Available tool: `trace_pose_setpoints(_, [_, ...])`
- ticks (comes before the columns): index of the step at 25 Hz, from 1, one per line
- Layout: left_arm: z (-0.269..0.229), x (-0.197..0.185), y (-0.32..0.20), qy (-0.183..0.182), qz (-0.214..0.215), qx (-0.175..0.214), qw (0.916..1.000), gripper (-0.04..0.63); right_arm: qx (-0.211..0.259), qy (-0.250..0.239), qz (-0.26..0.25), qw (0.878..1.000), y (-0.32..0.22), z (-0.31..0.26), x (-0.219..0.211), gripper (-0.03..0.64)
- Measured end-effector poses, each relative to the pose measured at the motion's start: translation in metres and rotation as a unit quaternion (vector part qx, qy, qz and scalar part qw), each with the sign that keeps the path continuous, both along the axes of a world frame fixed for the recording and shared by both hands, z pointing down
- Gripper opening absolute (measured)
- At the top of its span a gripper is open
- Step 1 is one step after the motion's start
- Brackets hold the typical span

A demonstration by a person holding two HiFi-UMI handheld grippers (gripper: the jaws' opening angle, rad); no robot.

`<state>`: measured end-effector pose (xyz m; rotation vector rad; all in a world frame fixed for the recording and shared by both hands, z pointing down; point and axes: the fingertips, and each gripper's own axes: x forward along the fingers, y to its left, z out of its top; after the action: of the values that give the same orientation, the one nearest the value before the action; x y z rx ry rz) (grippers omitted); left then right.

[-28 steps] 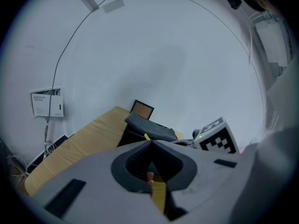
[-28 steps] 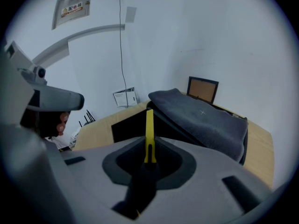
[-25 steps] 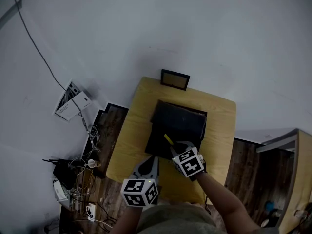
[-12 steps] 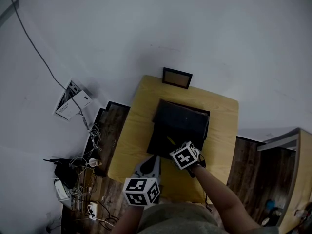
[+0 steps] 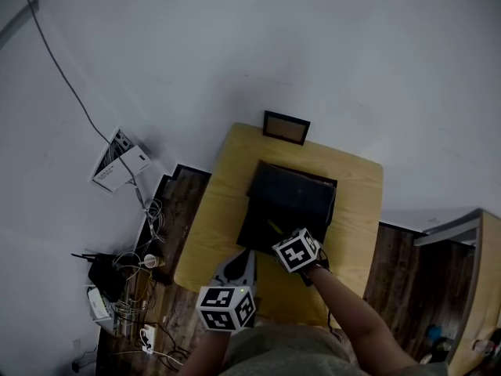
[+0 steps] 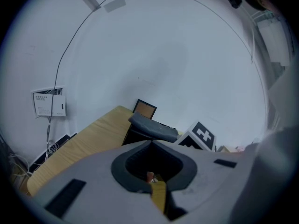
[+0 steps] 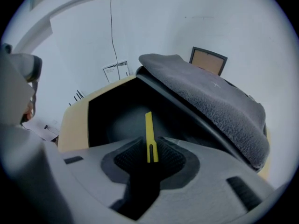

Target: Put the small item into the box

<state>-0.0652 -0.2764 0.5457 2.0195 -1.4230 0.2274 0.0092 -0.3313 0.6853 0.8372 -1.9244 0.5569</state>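
Observation:
A black box (image 5: pixel 275 207) lies open in the middle of a yellow table (image 5: pixel 210 210), its lid (image 7: pixel 210 97), lined with grey felt, tilted up at the far side. My right gripper (image 5: pixel 280 237) hangs over the box's near edge, shut on a thin yellow strip (image 7: pixel 149 132). The strip (image 5: pixel 273 227) points forward over the dark inside of the box (image 7: pixel 117 111). My left gripper (image 5: pixel 239 262) stays at the table's near edge, left of the right one, jaws together. From the left gripper (image 6: pixel 152 174) I see the box (image 6: pixel 149 127) ahead.
A small framed picture (image 5: pixel 285 127) leans on the white wall at the table's far edge. Cables and a power strip (image 5: pixel 117 288) lie on the dark floor to the left. A white wall box (image 5: pixel 117 160) hangs left of the table. A cabinet (image 5: pixel 477 288) stands far right.
My right gripper has shifted slightly forward over the box with the yellow strip, so less of the strip shows from above. The left gripper has stayed put.

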Motion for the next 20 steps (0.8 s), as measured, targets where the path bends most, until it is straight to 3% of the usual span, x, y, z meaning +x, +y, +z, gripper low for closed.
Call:
trace_pose_setpoints(10, [-0.011, 0.011, 0.016, -0.004, 0.0, 0.016, 0.9999, 0.003, 0.063, -0.078, 0.04, 0.994, 0.008, -0.051, 0.005, 0.081])
trace_pose_setpoints(20, [-0.027, 0.022, 0.041, -0.006, 0.0, 0.037, 0.9993, 0.003, 0.143, -0.179, 0.09, 0.969, 0.049, -0.13, 0.018, 0.032])
